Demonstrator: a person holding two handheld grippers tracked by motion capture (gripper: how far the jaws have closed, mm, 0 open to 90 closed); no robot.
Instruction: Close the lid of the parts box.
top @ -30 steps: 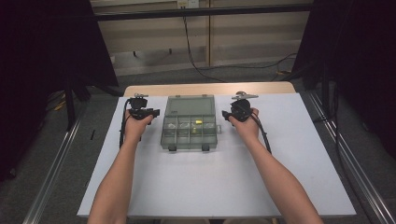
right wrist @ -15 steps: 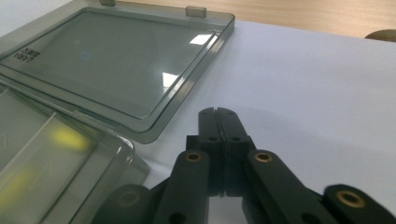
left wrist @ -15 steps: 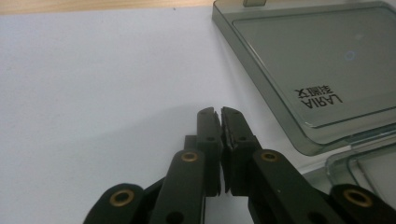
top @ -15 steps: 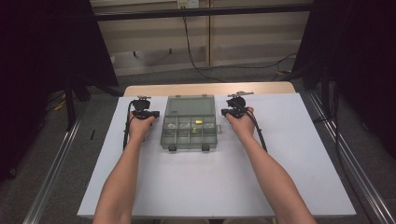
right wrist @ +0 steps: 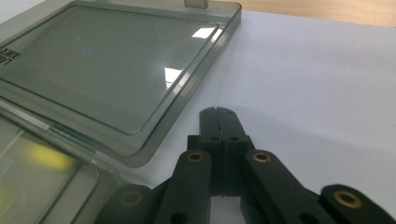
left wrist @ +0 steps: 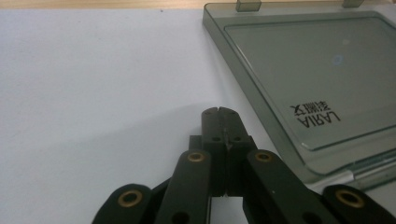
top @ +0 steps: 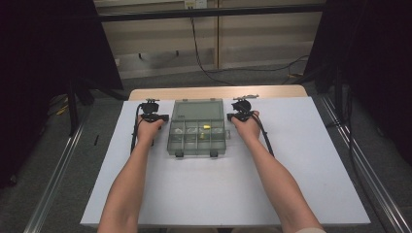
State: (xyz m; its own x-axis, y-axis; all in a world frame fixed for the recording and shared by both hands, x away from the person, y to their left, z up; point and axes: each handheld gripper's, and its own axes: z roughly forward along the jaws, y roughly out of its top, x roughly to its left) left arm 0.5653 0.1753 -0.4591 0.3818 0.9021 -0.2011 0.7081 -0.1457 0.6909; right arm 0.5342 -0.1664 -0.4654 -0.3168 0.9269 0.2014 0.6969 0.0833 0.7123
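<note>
A smoky clear organizer box [top: 197,141] lies open on the white table, its lid [top: 198,109] folded flat away from the person. One compartment holds a small yellow piece [top: 206,127]. My left gripper [top: 154,116] rests by the box's left side. In the left gripper view its jaws [left wrist: 218,112] have just finished closing and meet on nothing, beside the lid [left wrist: 308,70]. My right gripper [top: 240,115] sits by the box's right side. Its jaws [right wrist: 218,113] are shut and empty, next to the lid [right wrist: 107,60] and a blurred yellow piece [right wrist: 44,156].
The white tabletop [top: 218,194] stretches wide toward the person, with a wooden strip [top: 218,92] along its far edge. Metal rails [top: 53,174] run down both sides. Cables [top: 204,63] lie on the floor behind the table.
Both hands have drawn a little inward toward the box and lowered slightly. The box has not moved.
</note>
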